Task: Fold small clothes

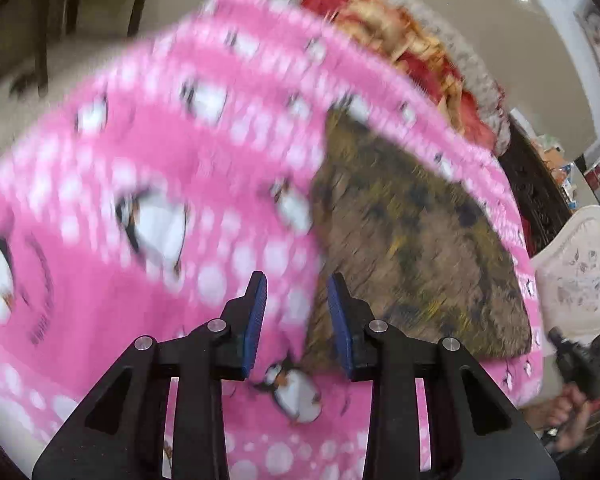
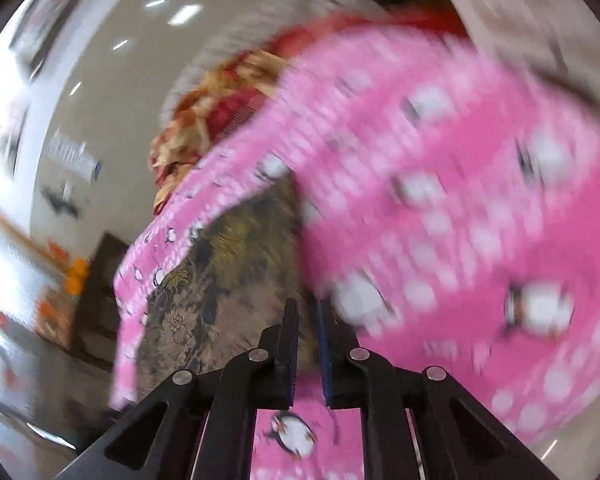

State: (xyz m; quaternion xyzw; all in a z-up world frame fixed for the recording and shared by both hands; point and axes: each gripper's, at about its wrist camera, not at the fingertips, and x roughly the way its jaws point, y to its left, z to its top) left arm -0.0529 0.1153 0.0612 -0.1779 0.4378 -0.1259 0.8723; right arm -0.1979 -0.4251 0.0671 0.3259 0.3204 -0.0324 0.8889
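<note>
- While both views smear with motion blur, I read my left gripper (image 1: 296, 312) as tilted downward over the pink penguin-print garment (image 1: 148, 184), its blue pads (image 1: 256, 312) standing a narrow gap apart.
- Pink fleece edge lies between those pads, but I cannot tell whether they press on it.
- To the left of that gripper, the garment spreads wide and raised, pink with white dots and white-bellied penguins; one penguin shows sharply just below the jaws.
- Right of it, the garment's opening bares a patterned olive-brown cloth (image 1: 416, 240) underneath, framed by a thin pink band running along the far side.
- Behind the band sits a heap of red and cream fabric (image 1: 404, 40) with a grey fuzzy border.
- At the far right edge of the left view, I see a hand (image 1: 568, 420) gripping the other tool's handle.
- My right gripper (image 2: 308, 320) also points downward, its jaws drawn almost together on the garment's edge, pink fleece passing under and to the right of them.
- From that view the garment drapes from upper right down to a narrow strip at the left, over the same olive-brown cloth.
</note>
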